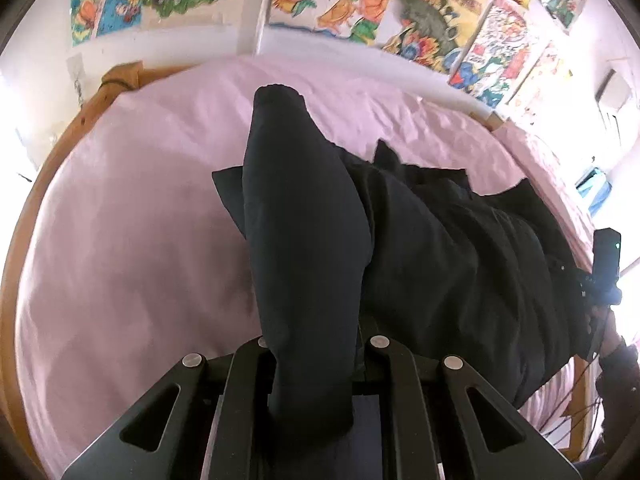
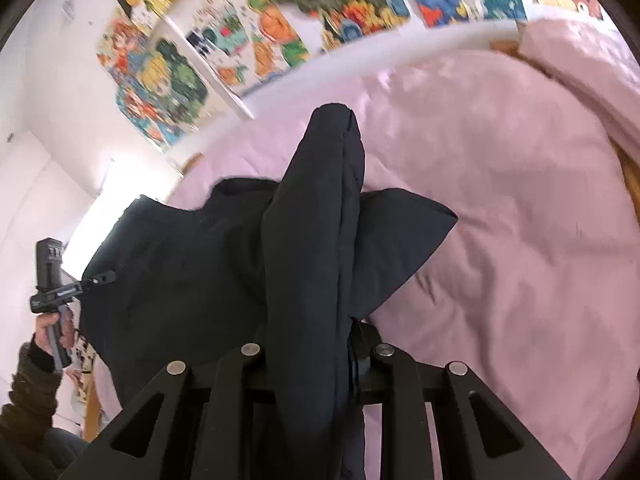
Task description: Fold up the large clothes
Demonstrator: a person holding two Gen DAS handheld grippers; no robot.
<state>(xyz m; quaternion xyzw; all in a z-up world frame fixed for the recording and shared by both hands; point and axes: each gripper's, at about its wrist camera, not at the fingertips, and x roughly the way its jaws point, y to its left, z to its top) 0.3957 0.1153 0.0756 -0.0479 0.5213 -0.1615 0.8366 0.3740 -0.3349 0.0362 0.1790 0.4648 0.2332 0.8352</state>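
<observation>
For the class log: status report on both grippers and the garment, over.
Left gripper shut on dark garment. Right gripper shut on it too. Garment lifted, partly draped over pink bed. Nothing in the way.

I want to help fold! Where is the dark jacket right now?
The dark jacket is held up over the pink bed, pinched by the left gripper and the right gripper, below the colourful posters.

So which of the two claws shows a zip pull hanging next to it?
The left claw, seen at the left edge of the right wrist view: a zip pull on the dark garment dangles beside it. None shows at the right claw.
</observation>
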